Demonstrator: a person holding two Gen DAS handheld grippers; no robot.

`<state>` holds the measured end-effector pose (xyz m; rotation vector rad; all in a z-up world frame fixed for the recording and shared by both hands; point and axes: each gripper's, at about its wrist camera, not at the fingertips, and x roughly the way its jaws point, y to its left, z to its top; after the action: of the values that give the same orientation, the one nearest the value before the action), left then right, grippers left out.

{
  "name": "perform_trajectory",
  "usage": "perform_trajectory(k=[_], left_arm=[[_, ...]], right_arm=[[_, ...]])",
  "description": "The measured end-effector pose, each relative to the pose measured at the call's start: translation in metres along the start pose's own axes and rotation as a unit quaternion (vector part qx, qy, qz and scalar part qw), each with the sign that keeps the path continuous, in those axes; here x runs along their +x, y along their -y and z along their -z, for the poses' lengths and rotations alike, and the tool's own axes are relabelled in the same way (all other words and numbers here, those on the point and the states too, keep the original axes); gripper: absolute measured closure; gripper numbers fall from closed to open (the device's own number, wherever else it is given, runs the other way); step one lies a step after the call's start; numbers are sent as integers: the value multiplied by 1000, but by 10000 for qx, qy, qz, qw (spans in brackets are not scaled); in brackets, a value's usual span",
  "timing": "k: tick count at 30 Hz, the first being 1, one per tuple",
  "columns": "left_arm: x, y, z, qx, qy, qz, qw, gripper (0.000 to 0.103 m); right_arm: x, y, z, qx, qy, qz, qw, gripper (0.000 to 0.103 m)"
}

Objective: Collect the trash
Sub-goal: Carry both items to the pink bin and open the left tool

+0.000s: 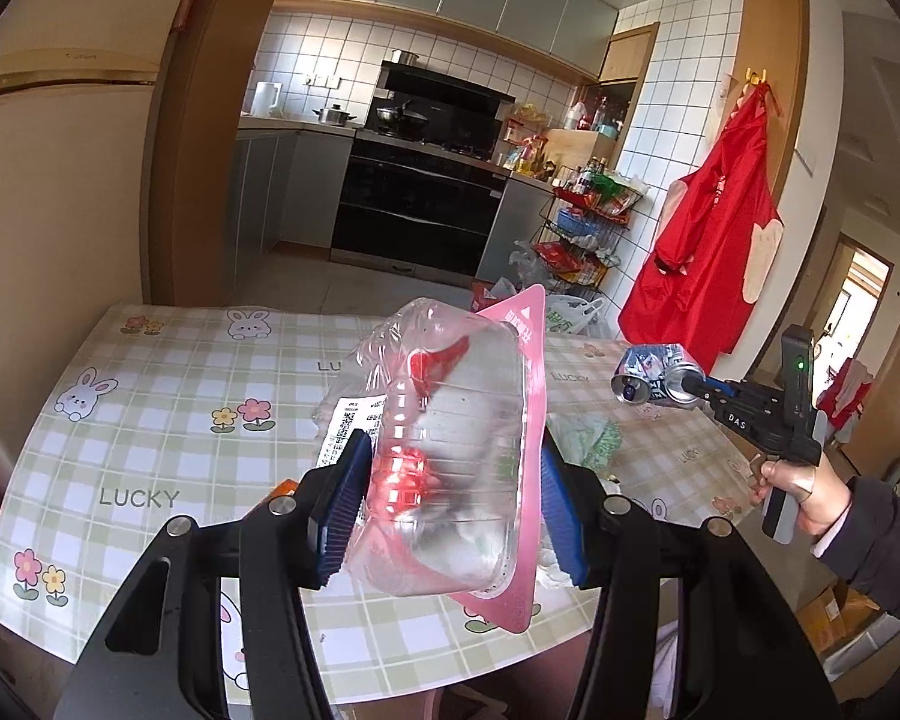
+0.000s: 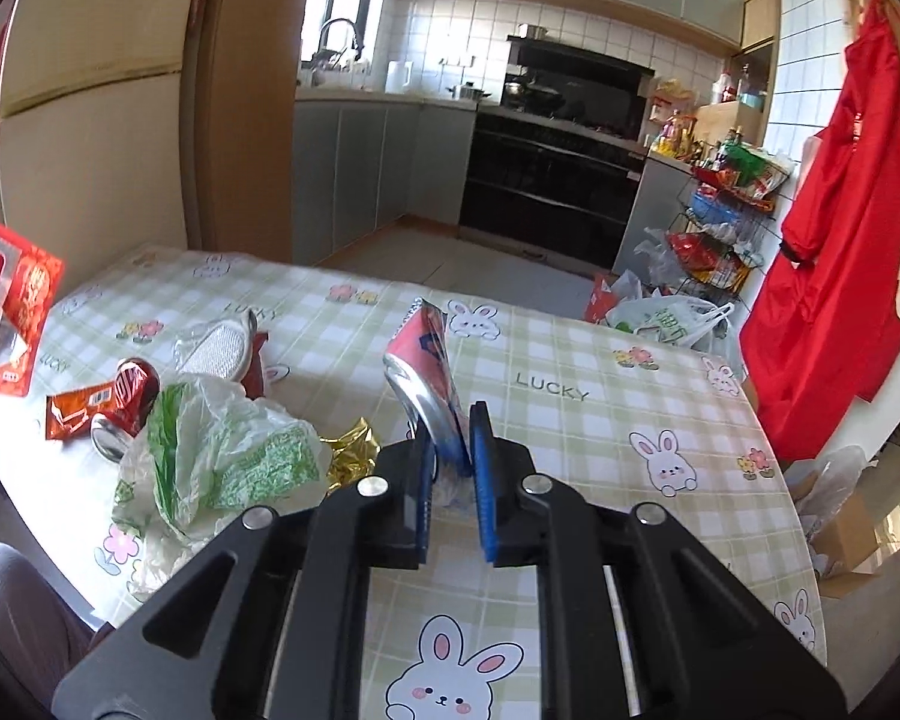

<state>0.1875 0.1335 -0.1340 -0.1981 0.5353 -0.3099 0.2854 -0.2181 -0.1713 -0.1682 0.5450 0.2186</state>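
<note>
My left gripper [image 1: 450, 498] is shut on a clear plastic blister package [image 1: 456, 450] with a pink backing card, held above the table. My right gripper [image 2: 453, 468] is shut on a crushed blue and silver can [image 2: 429, 384], held above the table; it also shows in the left wrist view [image 1: 654, 378] at the right, with the right gripper [image 1: 699, 389] behind it. On the table lie a crushed red can [image 2: 123, 405], an orange wrapper [image 2: 78, 411], a green and white plastic bag [image 2: 210, 450], a gold foil wrapper [image 2: 351, 456] and a clear plastic tray [image 2: 216, 348].
The table [image 2: 600, 420] has a checked cloth with rabbits. A red and white package [image 2: 6, 306] shows at the left edge. Bags [image 2: 666, 318] and a wire rack [image 2: 720, 228] stand beyond the table. A red apron [image 2: 840, 228] hangs at the right. Cardboard boxes [image 2: 840, 528] sit on the floor.
</note>
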Motion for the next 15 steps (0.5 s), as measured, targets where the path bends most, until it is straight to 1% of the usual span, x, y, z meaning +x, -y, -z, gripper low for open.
perform_trajectory(k=[3,8,11,15], left_arm=[[-9,9,1,-18,29,155,9999,50],[-27,31,6,33,40,352,9994,50],[-42,43,15,69,98,471,9988,50],[-61,60,37,65,58,547,9985,50]], right_arm=[[-28,2,-4,178,252,-165,9994,88],[-87,-4,-6,430,729,-452,9954,88],[-123,-14,3,502,932,-667,9921,88],[-163,-28,22,456,994,-854,9903,88]])
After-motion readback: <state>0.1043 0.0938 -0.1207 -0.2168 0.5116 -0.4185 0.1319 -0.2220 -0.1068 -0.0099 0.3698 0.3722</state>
